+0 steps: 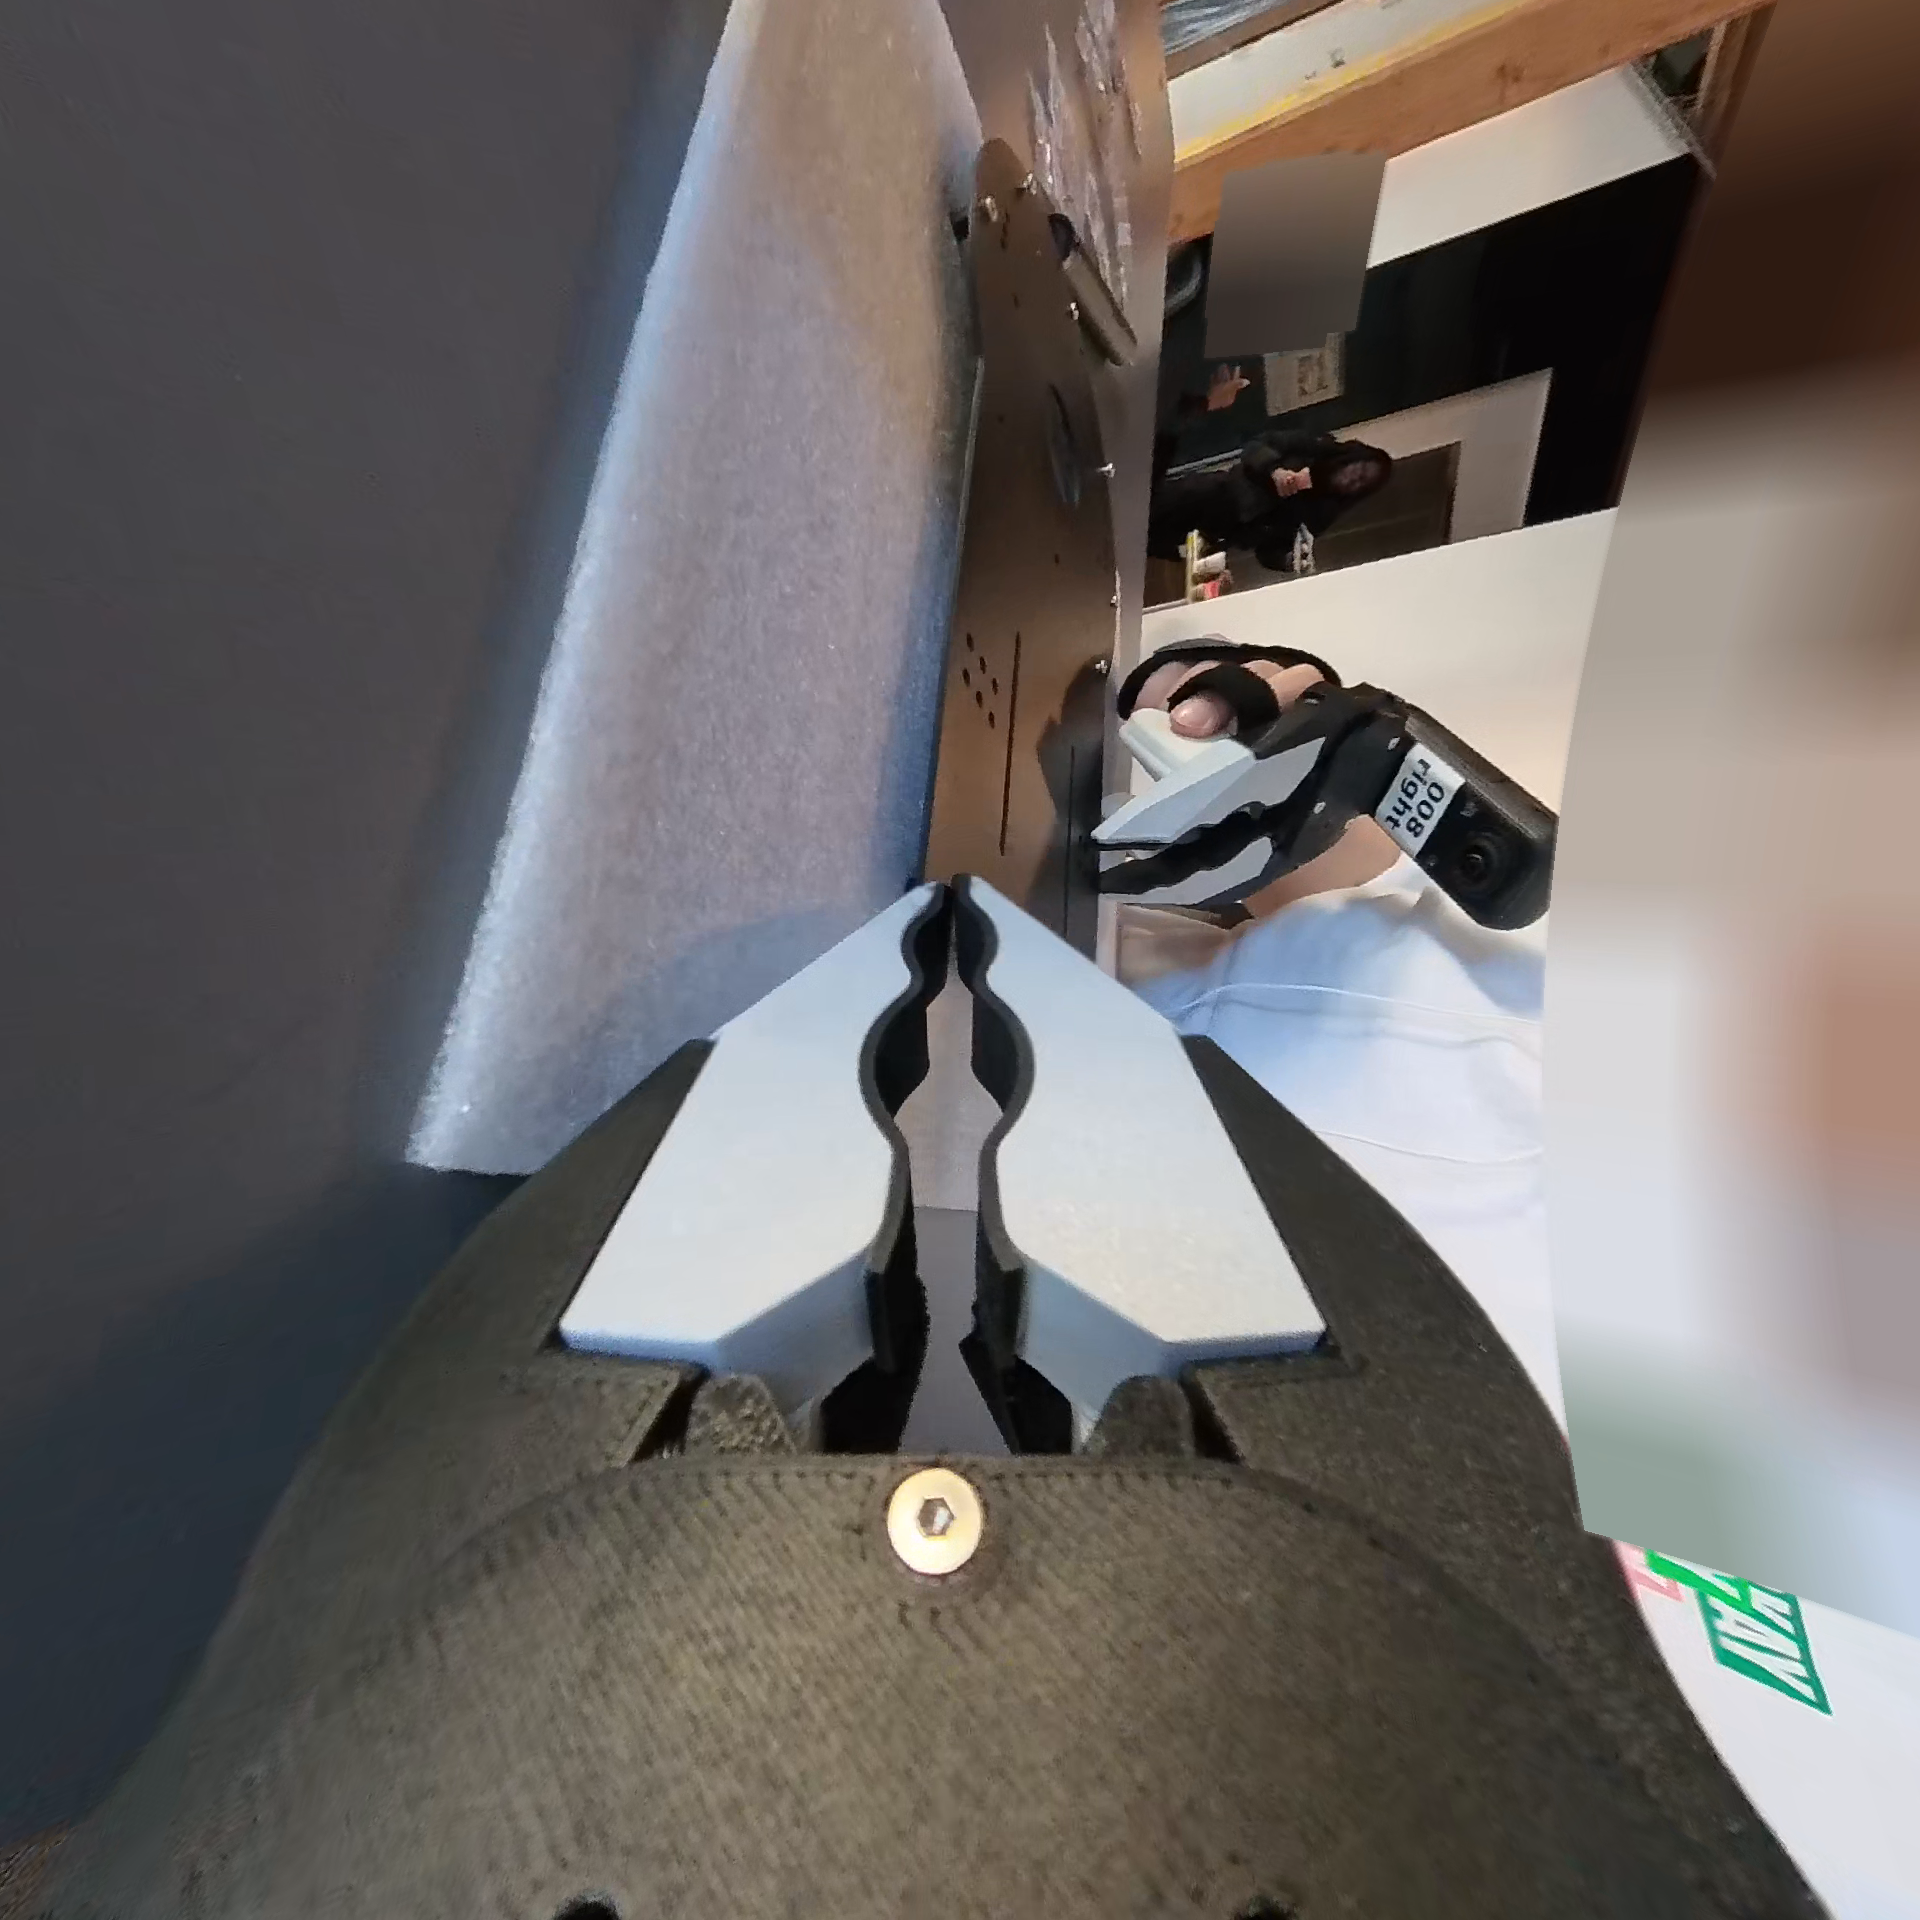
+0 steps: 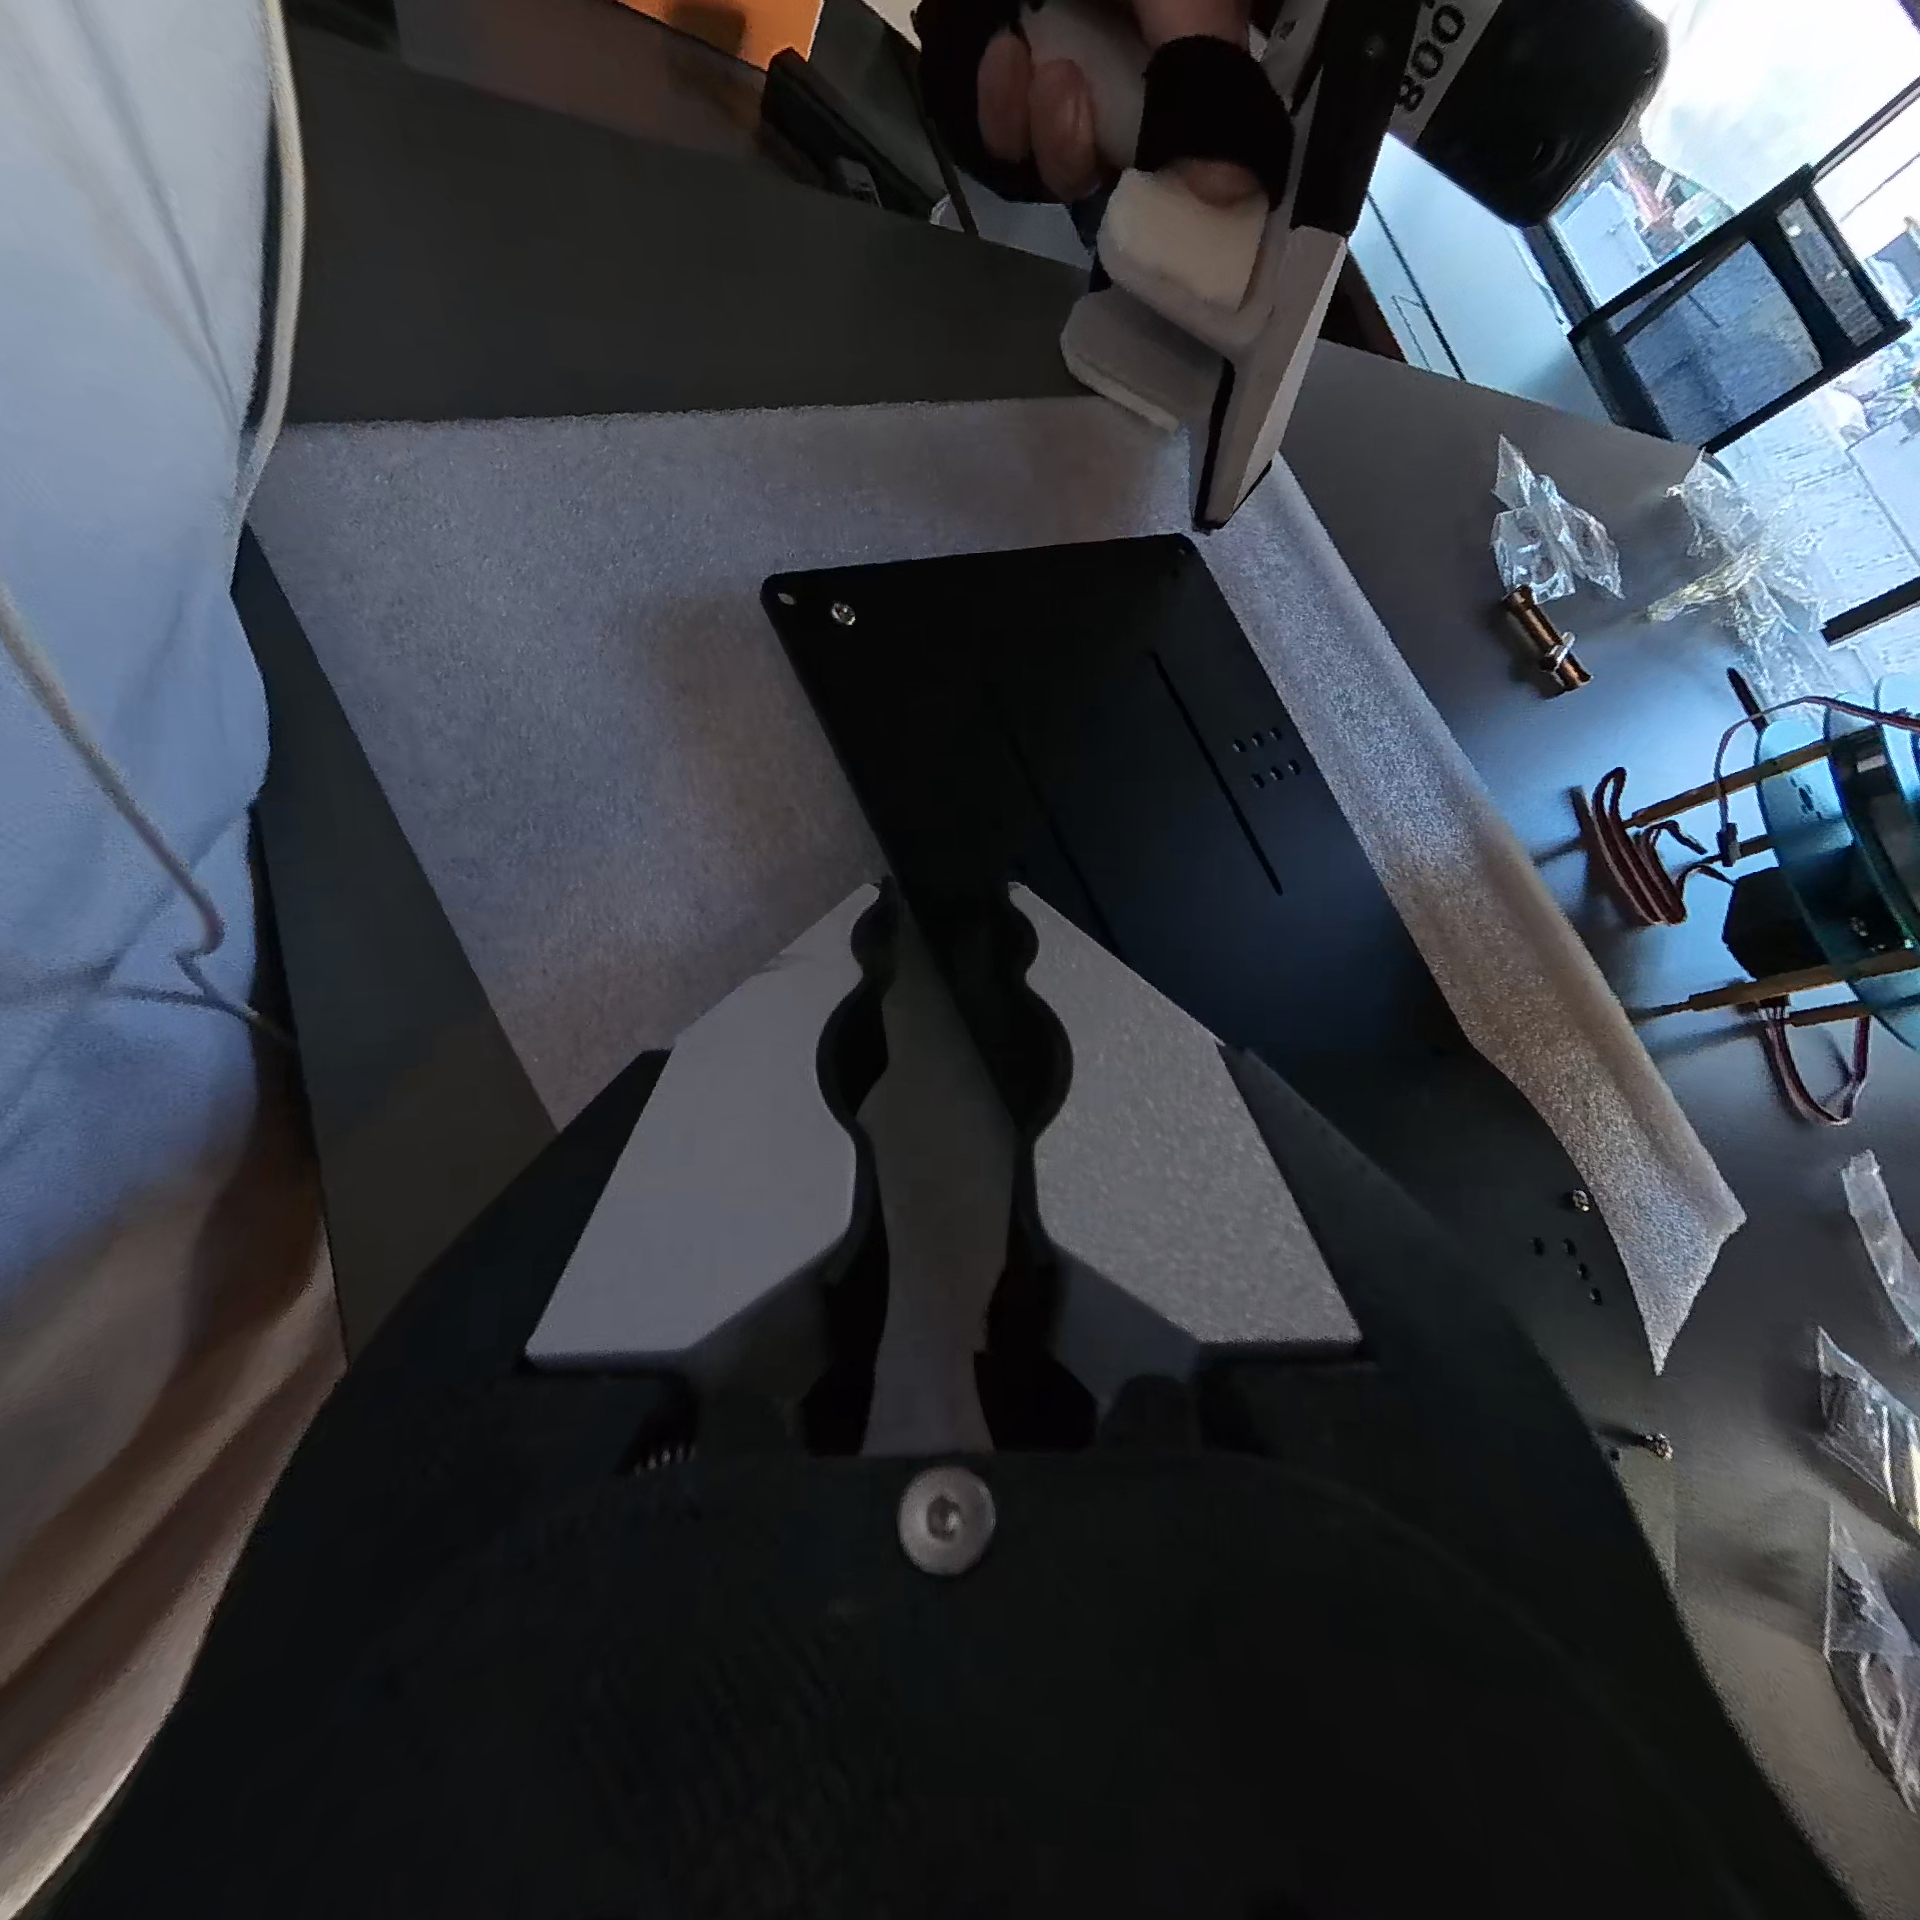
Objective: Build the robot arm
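Plate (image 2: 1091,790), black metal w/ slots and small holes, lies flat on grey foam sheet (image 2: 540,665) atop your dark table (image 2: 623,281). Your left gripper (image 1: 953,896) has fingers pressed nearly together at the tips, at the plate's corner; possibly pinching its edge, can't confirm. Your right gripper (image 2: 945,896) is narrowly parted, poised over the plate's near edge. Bagged hardware (image 2: 1548,530) and a wired assembly (image 2: 1818,883) sit beside the foam.
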A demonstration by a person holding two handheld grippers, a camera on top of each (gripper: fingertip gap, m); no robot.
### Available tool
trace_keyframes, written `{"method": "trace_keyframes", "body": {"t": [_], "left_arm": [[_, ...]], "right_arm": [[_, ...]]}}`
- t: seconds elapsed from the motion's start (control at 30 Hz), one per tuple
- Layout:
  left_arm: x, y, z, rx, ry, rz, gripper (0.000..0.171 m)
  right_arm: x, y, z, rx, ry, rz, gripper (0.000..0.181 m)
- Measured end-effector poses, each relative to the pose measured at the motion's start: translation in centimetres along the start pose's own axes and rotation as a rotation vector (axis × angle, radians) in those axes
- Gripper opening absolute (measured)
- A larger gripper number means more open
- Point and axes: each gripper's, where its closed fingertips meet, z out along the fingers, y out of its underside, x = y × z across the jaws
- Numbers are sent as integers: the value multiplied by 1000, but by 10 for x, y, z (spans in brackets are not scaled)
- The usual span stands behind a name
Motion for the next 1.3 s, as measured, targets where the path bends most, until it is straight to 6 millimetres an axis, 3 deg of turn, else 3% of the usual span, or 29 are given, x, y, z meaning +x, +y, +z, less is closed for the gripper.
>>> {"method": "trace_keyframes", "body": {"t": [0.23, 0.37, 0.47, 0.57, 0.73, 0.87, 0.97, 1.13, 1.3], "left_arm": [[2, -4, -8, 48, -40, 13, 0], [13, -7, -20, 134, -80, 30, 0], [27, -8, -29, 207, -115, 33, 0], [42, -6, -38, 275, -200, 48, 0], [75, 1, -34, 402, -392, 101, 0], [108, 5, -4, 549, -494, 100, 0], [133, 7, 30, 669, -507, 67, 0], [160, 18, 81, 789, -554, -6, 0], [188, 29, 110, 863, -596, -62, 0]], "right_arm": [[11, -4, -11, 48, 14, 89, 21], [39, -9, -36, 118, 48, 160, 22], [76, -1, -64, 150, 72, 198, 23], [135, 35, -97, 87, 126, 180, 24], [258, 142, -148, -100, 130, 330, 24], [330, 210, -149, -138, 18, 412, 6], [340, 233, -126, -141, -207, 336, 4], [334, 260, -89, -279, -397, -25, 4], [331, 271, -78, -357, -471, -240, 14]]}}
